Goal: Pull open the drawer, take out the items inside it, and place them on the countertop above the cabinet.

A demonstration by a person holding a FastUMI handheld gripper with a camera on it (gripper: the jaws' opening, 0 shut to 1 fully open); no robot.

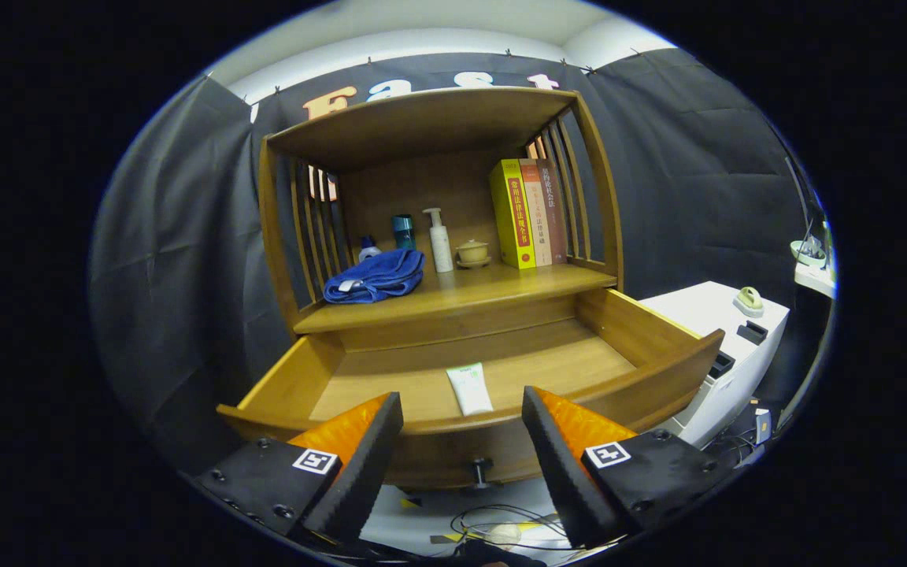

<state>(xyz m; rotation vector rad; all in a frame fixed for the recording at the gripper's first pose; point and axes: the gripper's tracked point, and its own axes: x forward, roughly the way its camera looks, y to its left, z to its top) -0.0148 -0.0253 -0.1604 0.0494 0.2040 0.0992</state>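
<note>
While the drawer (501,370) stands pulled out, a white tube (469,388) lies on its floor, its near end hidden behind the curved front, just beyond the wide-open, empty claw (461,429). Above, the bench (461,291) carries a blue towel (375,277), bottles, a cup and books (528,213).

Dark cloth walls (690,157), white unit (725,331), perhaps cables (493,524) below.
</note>
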